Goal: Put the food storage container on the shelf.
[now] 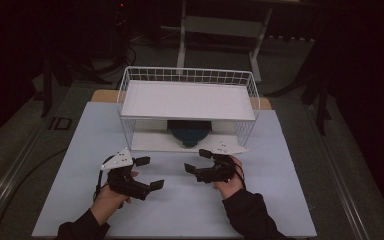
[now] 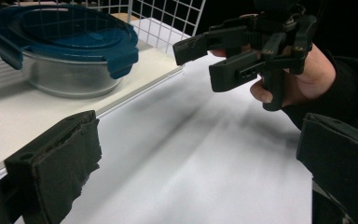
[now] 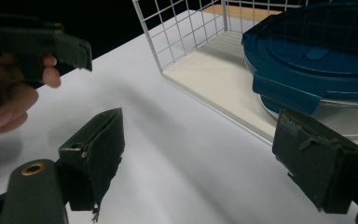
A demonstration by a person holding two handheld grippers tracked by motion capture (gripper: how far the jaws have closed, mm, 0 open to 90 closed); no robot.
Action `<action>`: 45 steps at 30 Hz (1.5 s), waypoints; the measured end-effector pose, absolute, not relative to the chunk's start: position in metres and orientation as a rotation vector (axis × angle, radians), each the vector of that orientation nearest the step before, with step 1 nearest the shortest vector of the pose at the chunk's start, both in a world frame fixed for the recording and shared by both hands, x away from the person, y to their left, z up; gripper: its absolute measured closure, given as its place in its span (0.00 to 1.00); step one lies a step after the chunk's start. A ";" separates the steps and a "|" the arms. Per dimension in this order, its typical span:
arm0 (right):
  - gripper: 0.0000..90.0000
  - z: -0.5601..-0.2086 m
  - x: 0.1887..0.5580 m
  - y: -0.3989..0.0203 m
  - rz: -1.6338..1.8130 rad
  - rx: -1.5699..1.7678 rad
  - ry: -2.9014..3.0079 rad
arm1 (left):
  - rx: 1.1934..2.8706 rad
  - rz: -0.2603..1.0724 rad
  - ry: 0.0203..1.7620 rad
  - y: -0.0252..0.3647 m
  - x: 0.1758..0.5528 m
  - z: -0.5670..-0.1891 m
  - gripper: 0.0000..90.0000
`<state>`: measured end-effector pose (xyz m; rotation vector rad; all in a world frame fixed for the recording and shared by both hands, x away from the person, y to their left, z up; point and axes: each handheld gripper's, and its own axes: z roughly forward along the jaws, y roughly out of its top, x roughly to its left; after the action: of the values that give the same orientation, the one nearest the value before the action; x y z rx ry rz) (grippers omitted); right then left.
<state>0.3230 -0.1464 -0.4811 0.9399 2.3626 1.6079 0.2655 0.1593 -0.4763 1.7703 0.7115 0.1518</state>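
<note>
Right gripper (image 1: 196,160) hovering over white table (image 1: 280,200), jaws spread, nothing between. Left gripper (image 1: 149,172) likewise gaping, empty. Blue-lidded glass container (image 1: 189,132) sitting on lower shelf of white wire rack (image 1: 187,100), just beyond both grippers. Showing no readable writing or brand anywhere.

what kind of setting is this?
Likely a lab-style recording bench, not a home kitchen: a bare white table, a white wire shelf rack holding a blue-lidded container, and dark surroundings with stands behind.
</note>
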 end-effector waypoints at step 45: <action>0.17 -0.503 0.253 -0.259 1.515 1.014 2.299 | 1.828 0.160 0.700 0.177 0.231 -0.495 0.00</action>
<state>0.2534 -0.2590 -0.5033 1.0139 2.2986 1.5150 0.2314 0.1771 -0.4950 1.8280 0.6996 0.1604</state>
